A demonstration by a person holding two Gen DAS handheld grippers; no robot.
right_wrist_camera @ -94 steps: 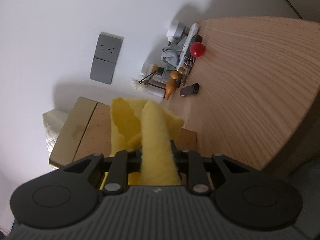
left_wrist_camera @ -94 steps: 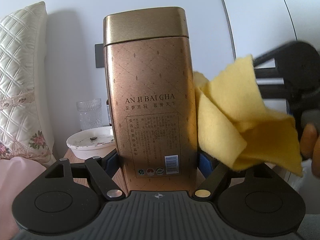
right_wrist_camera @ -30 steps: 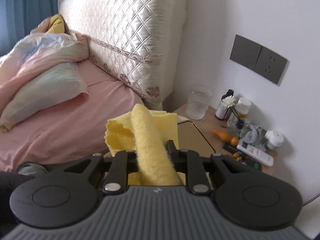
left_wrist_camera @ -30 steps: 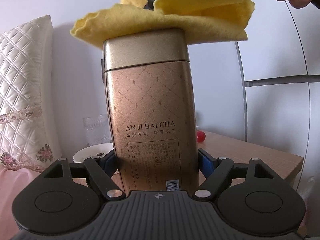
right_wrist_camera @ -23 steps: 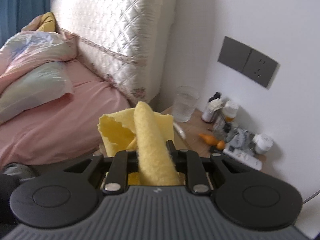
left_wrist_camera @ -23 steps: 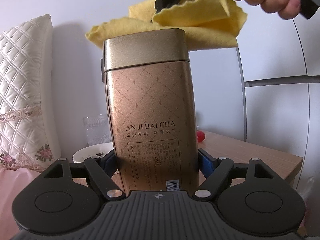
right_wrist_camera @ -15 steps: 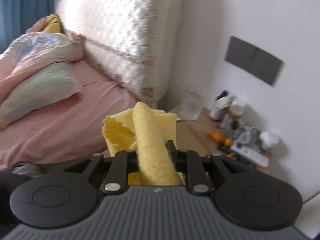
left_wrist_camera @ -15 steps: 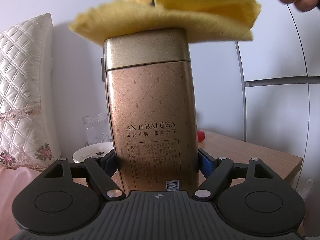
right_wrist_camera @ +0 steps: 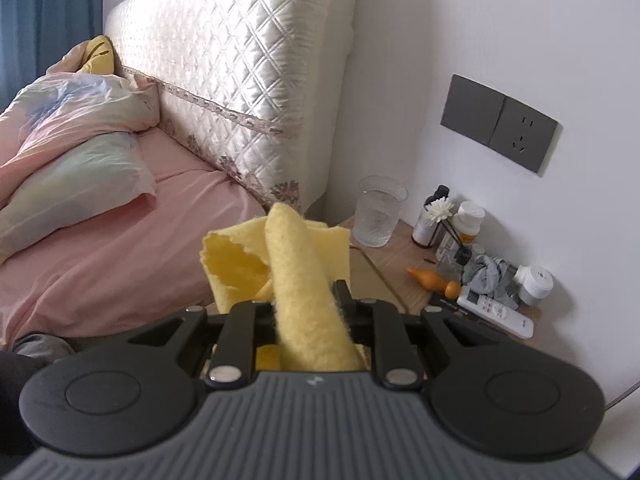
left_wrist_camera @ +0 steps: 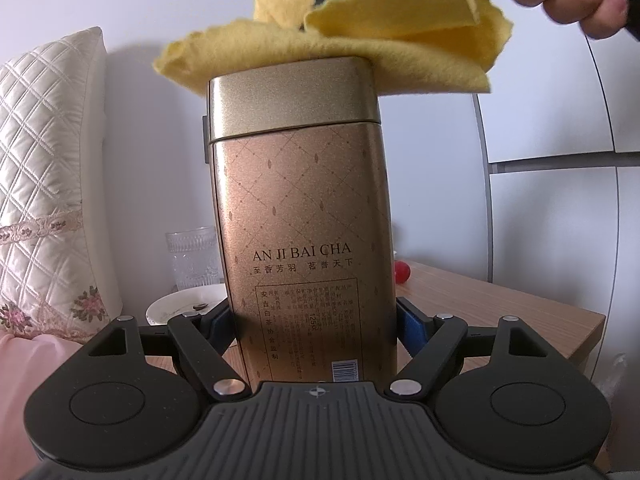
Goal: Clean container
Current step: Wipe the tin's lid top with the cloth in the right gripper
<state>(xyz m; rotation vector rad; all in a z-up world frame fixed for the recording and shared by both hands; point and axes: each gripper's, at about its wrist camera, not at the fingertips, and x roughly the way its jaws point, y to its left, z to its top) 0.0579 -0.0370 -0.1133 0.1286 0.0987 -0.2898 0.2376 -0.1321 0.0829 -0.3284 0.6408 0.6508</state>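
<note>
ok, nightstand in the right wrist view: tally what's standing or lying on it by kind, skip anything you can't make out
Drinking glass: 1
Bottles or jars by the wall: 2 clear; the cluster may hide more
White flower on a stick: 1
Orange pieces: 2
Grey cloth bundle: 1
White remote: 1
White round gadget: 1
Total: 9

Our left wrist view looks level, close against the tall gold tea tin (left_wrist_camera: 300, 216); our right looks steeply down. Both share the folded yellow cloth (left_wrist_camera: 344, 48) (right_wrist_camera: 296, 280).
</note>
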